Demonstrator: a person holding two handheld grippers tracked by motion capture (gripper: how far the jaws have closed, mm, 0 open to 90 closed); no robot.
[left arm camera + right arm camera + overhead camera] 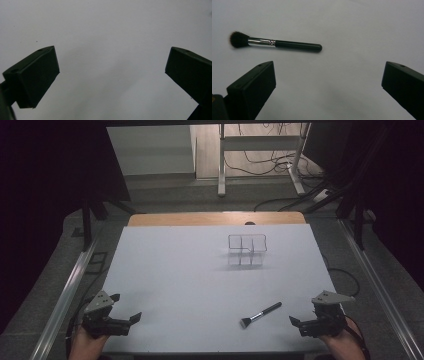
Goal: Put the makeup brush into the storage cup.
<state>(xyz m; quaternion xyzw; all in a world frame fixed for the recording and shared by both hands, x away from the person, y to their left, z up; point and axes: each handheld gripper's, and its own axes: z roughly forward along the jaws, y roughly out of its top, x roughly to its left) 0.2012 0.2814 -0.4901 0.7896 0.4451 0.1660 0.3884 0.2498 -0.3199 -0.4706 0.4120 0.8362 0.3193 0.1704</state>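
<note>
**Brush lies between idle grippers**

The makeup brush [261, 314] lies flat on the white table [190, 280]. Just right of it, the right gripper [305, 320] rests with jaws wide apart, empty. Well left of it, the left gripper [127, 310] is equally spread. Beyond the brush stands a clear divided organizer [247, 249].

place: lab recording room | signs: white-topped table [165, 270], dark curtained sides, metal rails [65, 295], floor cables [260, 162], bare stand frame [260, 142]

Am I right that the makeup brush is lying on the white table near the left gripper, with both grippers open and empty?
Not quite: the makeup brush lies near the right gripper, not the left gripper, as the high view shows. The rest holds: it rests on the white table, and both grippers are open and empty.
</note>
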